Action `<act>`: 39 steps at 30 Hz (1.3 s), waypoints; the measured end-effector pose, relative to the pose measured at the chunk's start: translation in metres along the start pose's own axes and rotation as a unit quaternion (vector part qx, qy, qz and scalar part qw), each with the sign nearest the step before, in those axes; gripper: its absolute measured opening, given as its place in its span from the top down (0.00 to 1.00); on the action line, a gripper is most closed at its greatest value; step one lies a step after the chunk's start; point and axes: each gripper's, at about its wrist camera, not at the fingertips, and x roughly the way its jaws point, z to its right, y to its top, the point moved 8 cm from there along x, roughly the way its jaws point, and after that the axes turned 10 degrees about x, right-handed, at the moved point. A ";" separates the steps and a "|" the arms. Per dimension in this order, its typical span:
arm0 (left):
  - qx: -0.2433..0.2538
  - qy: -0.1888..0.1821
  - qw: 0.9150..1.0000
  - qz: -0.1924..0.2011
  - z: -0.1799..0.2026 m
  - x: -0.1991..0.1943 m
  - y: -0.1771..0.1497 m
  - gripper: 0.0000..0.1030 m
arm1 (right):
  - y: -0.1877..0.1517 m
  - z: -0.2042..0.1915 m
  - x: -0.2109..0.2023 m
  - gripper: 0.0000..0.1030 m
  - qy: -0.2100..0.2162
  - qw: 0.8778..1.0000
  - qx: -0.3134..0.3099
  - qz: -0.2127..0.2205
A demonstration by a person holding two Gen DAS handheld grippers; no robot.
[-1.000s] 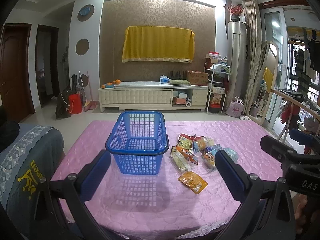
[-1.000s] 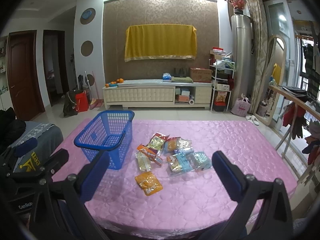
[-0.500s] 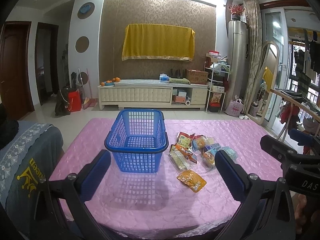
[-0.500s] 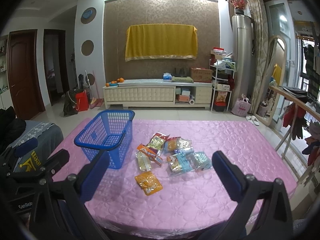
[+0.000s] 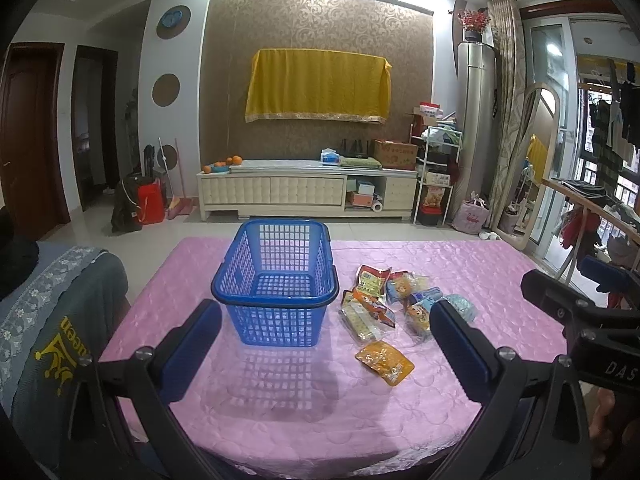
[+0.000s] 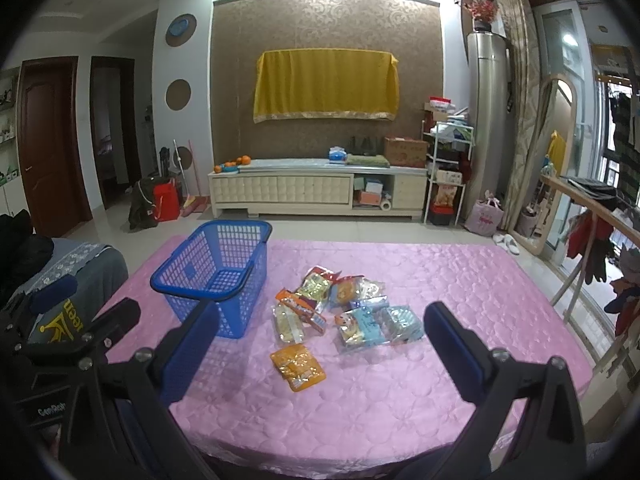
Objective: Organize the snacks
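We find the snack packets lying flat in a loose cluster on the pink quilted tabletop, roughly midway between its left and right edges and nearer the front edge than the far one. The orange packet lies apart from the cluster on the front-edge side; its long axis runs diagonally, from the far left toward the near right. Behind it a clear packet with pale contents lies with its long axis running roughly front to far edge. A light blue packet and a silvery blue packet lie side by side, touching, at the right of the cluster. At the far side a yellow-green packet with red trim points toward the far edge.

The blue basket stands upright just left of the cluster, apart from it, mouth up. Its long axis runs front to far edge, and its dark handle lies folded down along the rim. We see nothing inside it.

The left claw hangs above the front edge, fingers spread wide, with the basket framed between them and nothing gripped. The right claw hangs likewise over the front edge, spread wide, with the orange packet between its fingers in view but untouched.

Beyond the far edge we note a cream cabinet and a yellow cloth on the wall.
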 end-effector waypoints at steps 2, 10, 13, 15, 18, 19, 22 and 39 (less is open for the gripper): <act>0.000 -0.001 1.000 0.000 -0.001 0.000 0.000 0.00 | 0.000 0.000 0.000 0.00 0.001 1.000 0.001 -0.001; -0.003 0.000 1.000 -0.001 -0.003 0.000 0.001 0.00 | 0.000 -0.003 -0.001 0.00 0.003 1.000 -0.001 -0.001; 0.000 0.006 1.000 0.000 -0.003 -0.001 0.002 0.00 | 0.000 -0.004 -0.001 0.00 0.005 1.000 -0.002 -0.002; 0.006 0.011 1.000 0.000 -0.002 -0.001 0.004 0.00 | 0.001 -0.005 -0.001 0.00 0.004 1.000 -0.003 -0.001; 0.002 0.000 1.000 -0.001 -0.001 0.001 0.007 0.00 | 0.002 -0.005 0.000 0.00 0.007 1.000 0.001 -0.003; 0.005 0.000 1.000 0.000 0.001 0.002 0.009 0.00 | 0.003 -0.004 0.000 0.00 0.005 1.000 0.003 -0.002; 0.017 0.003 1.000 0.005 0.006 0.004 0.018 0.00 | 0.007 -0.001 -0.001 0.00 0.005 1.000 0.005 0.002; 0.043 -0.018 0.998 -0.033 0.054 0.071 0.041 0.00 | 0.030 0.066 0.038 0.00 -0.004 0.999 0.029 -0.016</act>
